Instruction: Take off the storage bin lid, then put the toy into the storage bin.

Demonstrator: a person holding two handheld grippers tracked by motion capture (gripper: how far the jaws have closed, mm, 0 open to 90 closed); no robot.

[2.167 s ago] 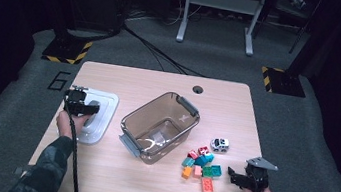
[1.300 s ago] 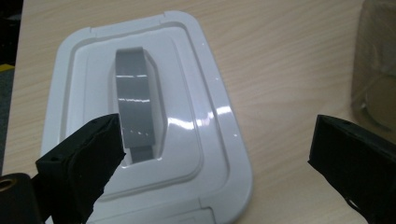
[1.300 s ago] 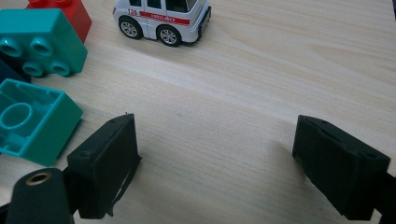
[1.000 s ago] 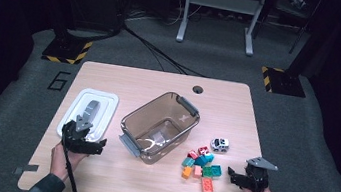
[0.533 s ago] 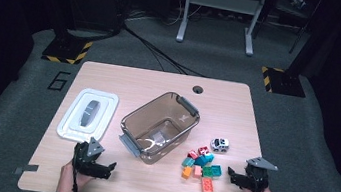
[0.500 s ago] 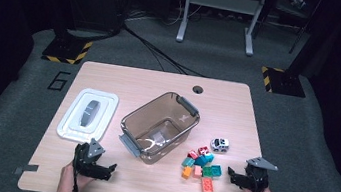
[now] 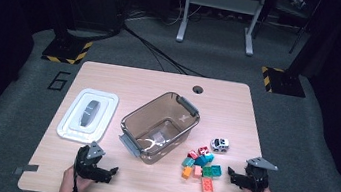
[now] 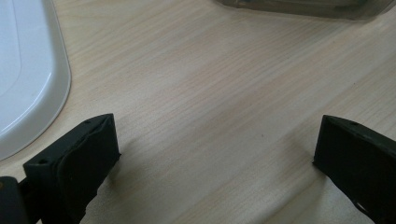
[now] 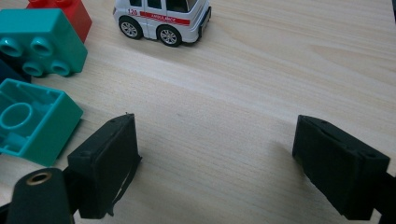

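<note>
A clear brownish plastic bin (image 7: 161, 126) stands open in the middle of the wooden table, its white lid (image 7: 88, 115) lying flat to the left. Several coloured toy bricks (image 7: 201, 164) are piled right of the bin, with a white toy ambulance (image 7: 220, 144) just behind them. My left gripper (image 7: 108, 172) rests low at the table's front left, open and holding nothing; in the left gripper view the lid's corner (image 8: 28, 79) lies at the left. My right gripper (image 7: 234, 177) sits open at the front right, beside the bricks; in its own view teal bricks (image 9: 35, 119) and the ambulance (image 9: 161, 16) lie ahead.
A round cable hole (image 7: 197, 89) pierces the table's far edge. Dark floor with stands, cables and hazard-striped blocks (image 7: 66, 50) surrounds the table. Bare wood (image 7: 146, 178) lies between the two grippers along the front edge.
My left gripper left the lid on the table and came back and down to the front left edge, settling there. The right gripper stayed where it was.
</note>
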